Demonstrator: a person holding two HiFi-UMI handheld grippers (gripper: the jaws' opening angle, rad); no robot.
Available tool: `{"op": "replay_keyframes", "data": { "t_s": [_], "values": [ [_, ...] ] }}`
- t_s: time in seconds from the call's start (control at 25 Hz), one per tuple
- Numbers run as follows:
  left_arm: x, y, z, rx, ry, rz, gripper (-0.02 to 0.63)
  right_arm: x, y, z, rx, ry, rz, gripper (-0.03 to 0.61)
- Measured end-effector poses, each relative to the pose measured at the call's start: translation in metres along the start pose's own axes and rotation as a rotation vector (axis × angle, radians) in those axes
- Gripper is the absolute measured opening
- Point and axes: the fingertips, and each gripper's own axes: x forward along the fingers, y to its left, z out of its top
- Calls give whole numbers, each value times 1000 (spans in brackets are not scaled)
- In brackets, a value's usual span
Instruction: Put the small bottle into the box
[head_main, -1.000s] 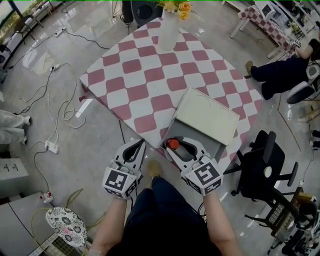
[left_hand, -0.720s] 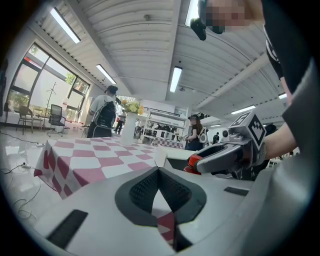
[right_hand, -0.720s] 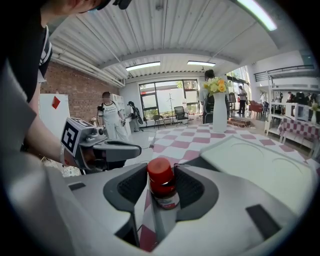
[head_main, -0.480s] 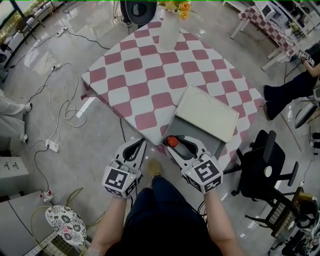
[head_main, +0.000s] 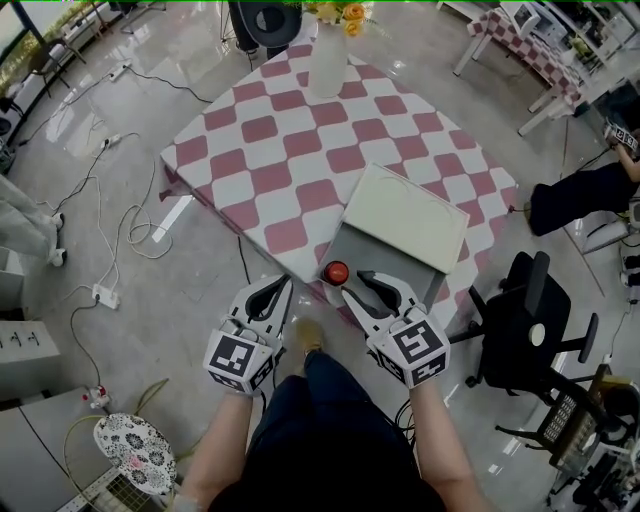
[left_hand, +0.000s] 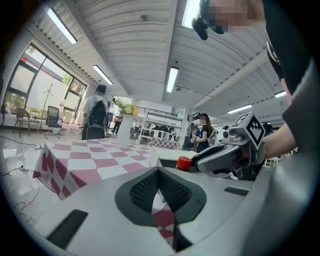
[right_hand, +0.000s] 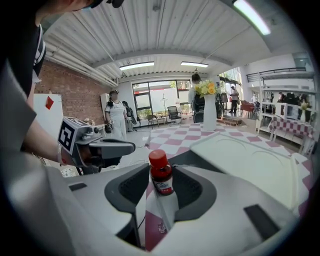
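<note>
The small bottle (head_main: 335, 273), dark with a red cap, stands upright at the near edge of the checked table (head_main: 300, 150). It is just left of the near corner of the open grey box (head_main: 385, 258), whose cream lid (head_main: 405, 215) lies back behind it. My right gripper (head_main: 372, 288) is open just right of the bottle. Its jaws have just been closing a little with nothing between them. In the right gripper view the bottle (right_hand: 161, 175) stands free ahead of the pads (right_hand: 192, 190). My left gripper (head_main: 268, 295) hangs shut off the table's edge, left of the bottle (left_hand: 184, 163).
A white vase of yellow flowers (head_main: 328, 55) stands at the table's far corner. A black office chair (head_main: 520, 320) is to the right of the box. A seated person (head_main: 580, 195) is further right. Cables (head_main: 110, 230) trail over the floor at the left.
The bottle was between my right gripper's jaws. Now the gripper has drawn off to the right and the bottle stands alone. The left gripper has stayed put.
</note>
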Motion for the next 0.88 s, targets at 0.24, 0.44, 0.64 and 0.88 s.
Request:
{"op": "replay_keyframes", "data": {
  "t_s": [0.24,0.44,0.64,0.88],
  "values": [
    [-2,-17,3,16,-5,-22,0,-21,4,-1,32,-55,-16,121],
    [-7,-34,4,27,-5,-45,0,-41,11,4,56,-130,-28,121],
    [-10,-49,7,45,-13,-66,0,-65,13,14,105,-232,-51,59],
    [-12,-69,16,62,-32,-93,0,-95,10,19,125,-303,-111,3]
  ]
}}
